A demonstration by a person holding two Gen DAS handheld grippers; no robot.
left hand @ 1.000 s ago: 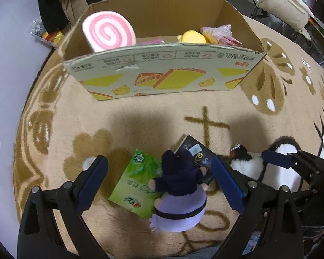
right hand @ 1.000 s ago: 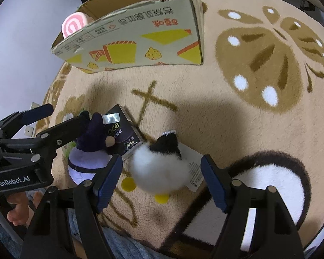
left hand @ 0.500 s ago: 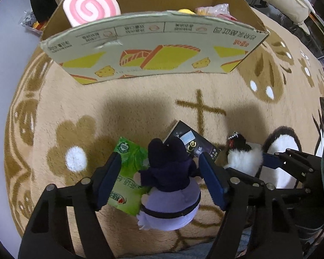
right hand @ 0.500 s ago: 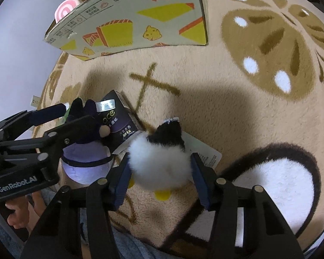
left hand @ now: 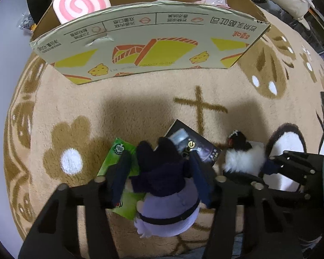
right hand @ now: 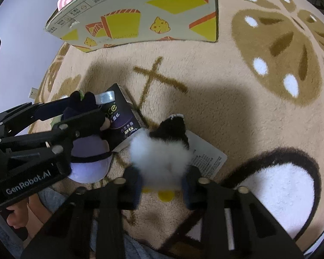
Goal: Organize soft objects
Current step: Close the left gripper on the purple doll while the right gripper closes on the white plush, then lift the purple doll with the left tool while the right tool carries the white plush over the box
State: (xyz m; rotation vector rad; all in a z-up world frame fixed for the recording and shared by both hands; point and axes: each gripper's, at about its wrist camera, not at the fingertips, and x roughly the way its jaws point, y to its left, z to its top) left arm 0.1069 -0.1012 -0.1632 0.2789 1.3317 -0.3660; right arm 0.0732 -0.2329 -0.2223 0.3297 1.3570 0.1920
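My left gripper (left hand: 159, 177) is shut on a purple plush doll (left hand: 168, 202) with a dark hood, low over the beige rug; it also shows in the right wrist view (right hand: 88, 153). My right gripper (right hand: 162, 185) is shut on a fluffy white plush with a black head (right hand: 162, 153), also seen in the left wrist view (left hand: 244, 159). A cardboard box (left hand: 153, 45) stands ahead on the rug, holding a pink swirl cushion (left hand: 82, 2) and other soft things.
A green tissue pack (left hand: 118, 157) and a black tissue pack (left hand: 194, 144) lie under the purple doll. A white tag card (right hand: 207, 157) lies under the white plush. The patterned rug (left hand: 140, 112) stretches between the toys and the box.
Both grippers moved down and forward and closed: the left on the purple doll, the right on the white plush. The box looms nearer.
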